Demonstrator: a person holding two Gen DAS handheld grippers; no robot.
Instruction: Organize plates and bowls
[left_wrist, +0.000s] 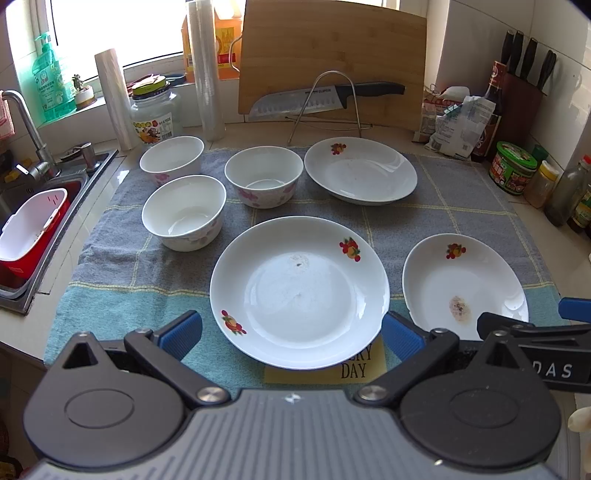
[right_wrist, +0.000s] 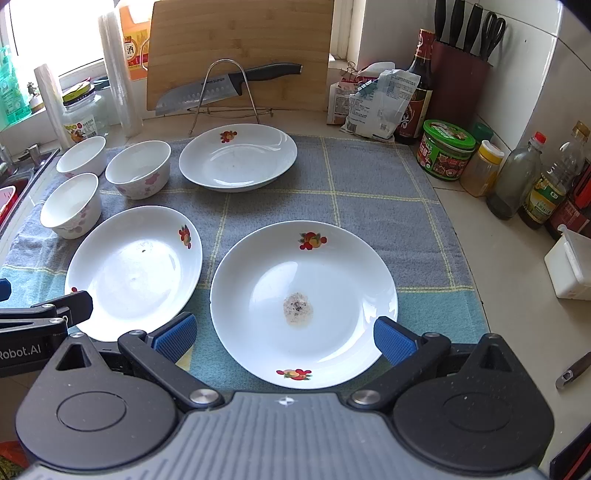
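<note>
We see a pale counter (right_wrist: 491, 236) with a grey and blue checked towel (right_wrist: 369, 206) spread on it. On the towel lie three plates: the left plate (left_wrist: 299, 291) in the middle, the stained plate (right_wrist: 303, 302) at 3 o'clock of it, the far plate (left_wrist: 360, 170) at 1 o'clock. Three bowls (left_wrist: 184, 210) stand at 10 to 12 o'clock. Beside the towel, at 2 o'clock, jars and bottles (right_wrist: 517, 184) stand directly on the counter.
</note>
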